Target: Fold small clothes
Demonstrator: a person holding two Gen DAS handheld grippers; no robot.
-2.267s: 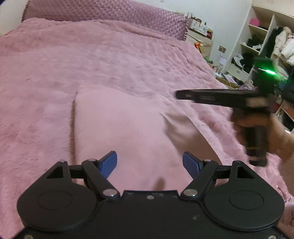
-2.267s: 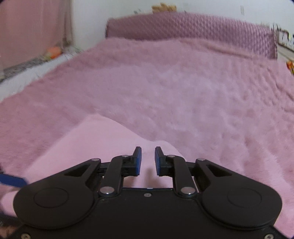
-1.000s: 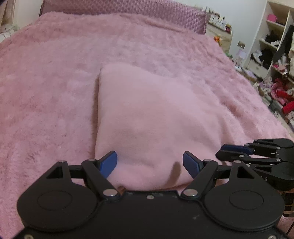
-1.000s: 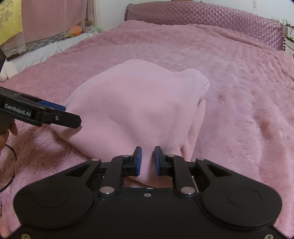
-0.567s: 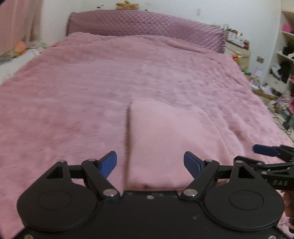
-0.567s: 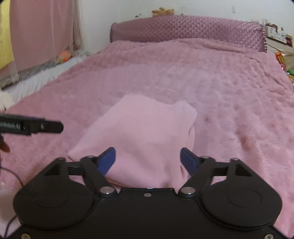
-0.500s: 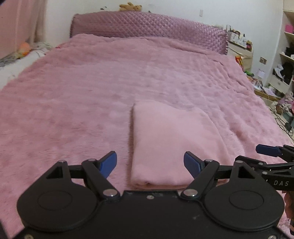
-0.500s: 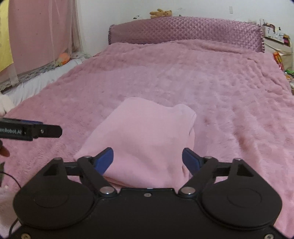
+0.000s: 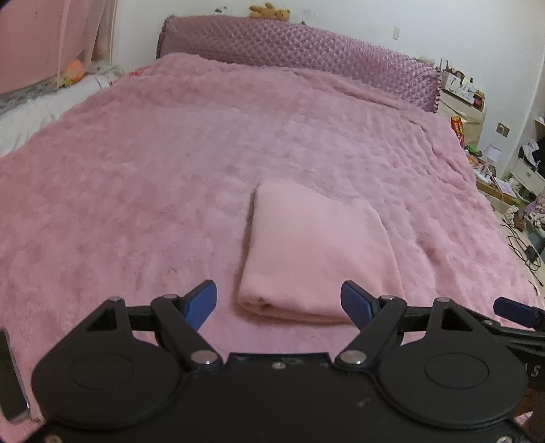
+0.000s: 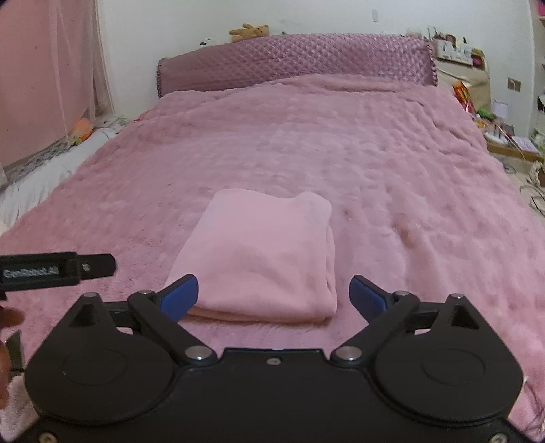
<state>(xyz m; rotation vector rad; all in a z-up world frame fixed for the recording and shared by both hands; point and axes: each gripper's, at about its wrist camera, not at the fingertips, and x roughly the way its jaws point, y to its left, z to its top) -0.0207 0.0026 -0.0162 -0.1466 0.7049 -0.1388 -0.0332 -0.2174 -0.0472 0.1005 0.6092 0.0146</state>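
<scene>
Lying folded on the bed [image 9: 170,163], the pink garment [image 9: 316,252] sits well short of the quilted headboard [image 9: 296,44], which carries a teddy bear [image 10: 248,31]. Left hand-held gripper [image 9: 279,300] stands spread; right hand-held gripper [image 10: 274,294] has just been opening, nothing between its jaws.

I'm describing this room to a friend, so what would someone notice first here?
A pale pink folded garment lies alone in the middle of a fluffy pink bedspread. Both the right gripper and the left gripper stand open above the bed, holding nothing. A small teddy bear sits atop the quilted headboard.
</scene>
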